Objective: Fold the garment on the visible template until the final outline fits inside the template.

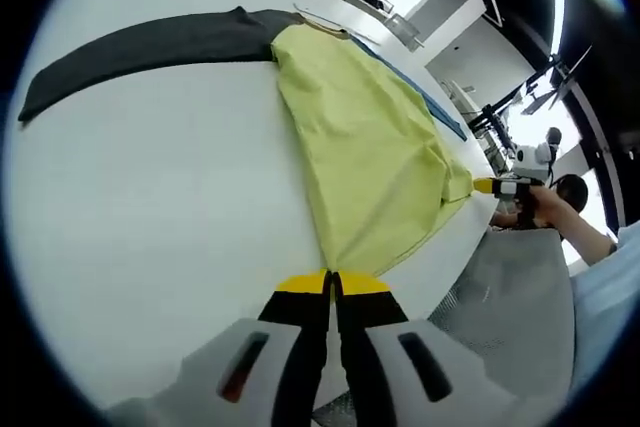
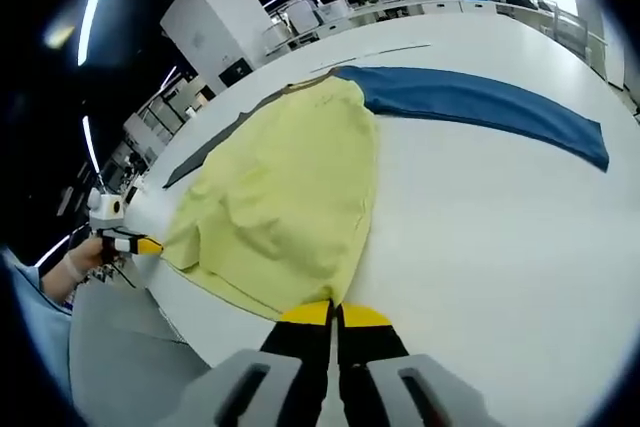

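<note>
Pinching the hem of the yellow garment (image 1: 365, 147) at two corners, I have both sets of fingers closed tight. In the left gripper view my left gripper (image 1: 331, 285) has its yellow-tipped fingers (image 1: 300, 283) pressed together with no gap, clamped on the near edge of the cloth where it comes to a point at the worktop (image 1: 160, 217) edge. In the right gripper view my right gripper (image 2: 334, 314) is likewise closed, its fingers (image 2: 365, 317) meeting on the garment's lower edge.

The garment lies spread on the white worktop, folded lengthwise into a long panel running away from me, with soft wrinkles near the hem. A dark grey sleeve (image 1: 150, 47) stretches out flat from its far end to one side; a blue sleeve (image 2: 480, 102) stretches out flat to the other side. Both sleeves rest on the worktop, clear of the yellow body.

Each gripper shows at the side of the other's view, held in a hand (image 1: 545, 209) at the worktop edge, its yellow tip touching the garment's corner.

Desks and people sit far off in the background.
</note>
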### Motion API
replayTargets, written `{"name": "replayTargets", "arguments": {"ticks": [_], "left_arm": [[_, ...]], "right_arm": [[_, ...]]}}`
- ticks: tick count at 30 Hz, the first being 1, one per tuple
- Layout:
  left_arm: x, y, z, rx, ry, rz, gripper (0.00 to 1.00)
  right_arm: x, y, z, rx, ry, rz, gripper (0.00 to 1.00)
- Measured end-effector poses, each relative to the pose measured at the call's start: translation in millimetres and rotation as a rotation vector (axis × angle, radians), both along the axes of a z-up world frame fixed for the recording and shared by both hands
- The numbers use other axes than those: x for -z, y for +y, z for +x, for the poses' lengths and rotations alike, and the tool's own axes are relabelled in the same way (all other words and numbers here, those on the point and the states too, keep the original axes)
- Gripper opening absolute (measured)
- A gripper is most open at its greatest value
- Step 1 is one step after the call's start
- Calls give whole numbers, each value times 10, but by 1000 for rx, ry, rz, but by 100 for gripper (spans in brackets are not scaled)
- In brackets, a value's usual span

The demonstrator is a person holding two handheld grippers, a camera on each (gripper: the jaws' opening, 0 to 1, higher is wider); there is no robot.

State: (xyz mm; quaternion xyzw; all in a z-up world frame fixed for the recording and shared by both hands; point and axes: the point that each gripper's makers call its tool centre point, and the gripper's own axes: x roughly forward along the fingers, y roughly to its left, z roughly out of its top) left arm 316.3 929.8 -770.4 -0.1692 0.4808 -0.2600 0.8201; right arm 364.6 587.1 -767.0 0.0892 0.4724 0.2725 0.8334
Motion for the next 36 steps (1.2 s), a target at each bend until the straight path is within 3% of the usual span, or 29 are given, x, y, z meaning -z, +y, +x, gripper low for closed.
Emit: {"name": "replayTargets", "arguments": {"ticks": [4, 7, 11, 15, 22, 28, 36], "left_arm": [[-26, 0, 21, 15, -55, 10, 0], [-68, 27, 48, -18, -82, -5, 1], [-149, 40, 70, -51, -109, -23, 5], [-211, 26, 79, -52, -131, -12, 10], [-282, -103, 30, -3, -140, -3, 3], [-225, -131, 13, 15, -124, 9, 2], [-153, -198, 34, 76, -136, 95, 4]], "right_arm": [[-19, -6, -3, -25, -17, -12, 0], [-56, -77, 0, -23, -48, -60, 12], [-154, -94, -10, -1, -60, -39, 24], [-220, -79, -50, -6, -77, -44, 24], [-236, 8, -90, -13, -88, -55, 22], [-227, 108, -85, -32, -95, -73, 21], [-155, 135, -16, -2, -98, -151, 19]]}}
